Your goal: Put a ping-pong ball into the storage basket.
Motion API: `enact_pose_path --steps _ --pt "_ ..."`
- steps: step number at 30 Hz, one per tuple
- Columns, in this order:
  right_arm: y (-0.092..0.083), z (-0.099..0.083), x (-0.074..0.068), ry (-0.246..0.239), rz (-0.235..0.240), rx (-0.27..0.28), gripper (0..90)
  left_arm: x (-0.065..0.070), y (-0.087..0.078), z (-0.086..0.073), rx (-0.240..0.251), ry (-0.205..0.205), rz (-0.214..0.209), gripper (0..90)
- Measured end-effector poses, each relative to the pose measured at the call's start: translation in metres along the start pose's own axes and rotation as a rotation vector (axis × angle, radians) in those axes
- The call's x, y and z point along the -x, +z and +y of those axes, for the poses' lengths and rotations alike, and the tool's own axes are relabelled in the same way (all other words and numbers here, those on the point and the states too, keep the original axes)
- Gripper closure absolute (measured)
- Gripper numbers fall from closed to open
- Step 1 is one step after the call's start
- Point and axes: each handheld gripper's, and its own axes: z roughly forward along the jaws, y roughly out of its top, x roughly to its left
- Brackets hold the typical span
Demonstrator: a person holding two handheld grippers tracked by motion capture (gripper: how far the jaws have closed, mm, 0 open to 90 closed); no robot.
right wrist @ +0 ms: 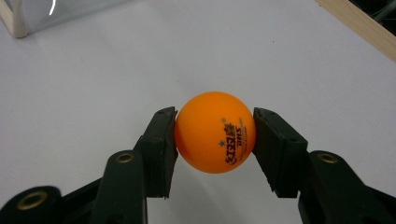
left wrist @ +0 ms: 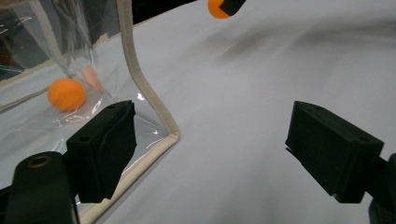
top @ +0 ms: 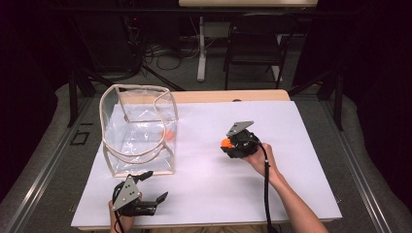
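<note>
My right gripper [right wrist: 215, 133] is shut on an orange ping-pong ball [right wrist: 215, 132] with dark print on it, both pads pressing its sides. In the high view that gripper [top: 228, 143] hangs over the middle of the white sheet [top: 252, 184], the ball [top: 225, 142] at its left tip. A clear plastic bag [top: 138, 128] with a cream rim stands at the left; a second orange ball [left wrist: 67, 94] lies inside it. My left gripper [top: 156, 187] rests near the front edge, just in front of the bag. Its jaws stand wide open with nothing between them [left wrist: 210, 149].
The bag's cream corner seam [left wrist: 149, 93] runs right beside my left gripper's left jaw. A wooden table edge [top: 228, 95] borders the sheet at the back. A black chair [top: 255, 46] and a white post [top: 200, 46] stand beyond the table.
</note>
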Motion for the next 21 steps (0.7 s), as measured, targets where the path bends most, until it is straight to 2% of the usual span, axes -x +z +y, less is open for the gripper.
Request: enact_pose_path --steps 21 --pt "0.002 0.011 -0.022 -0.049 0.054 0.022 51.1 -0.001 0.002 -0.001 -0.001 -0.006 -0.002 15.7"
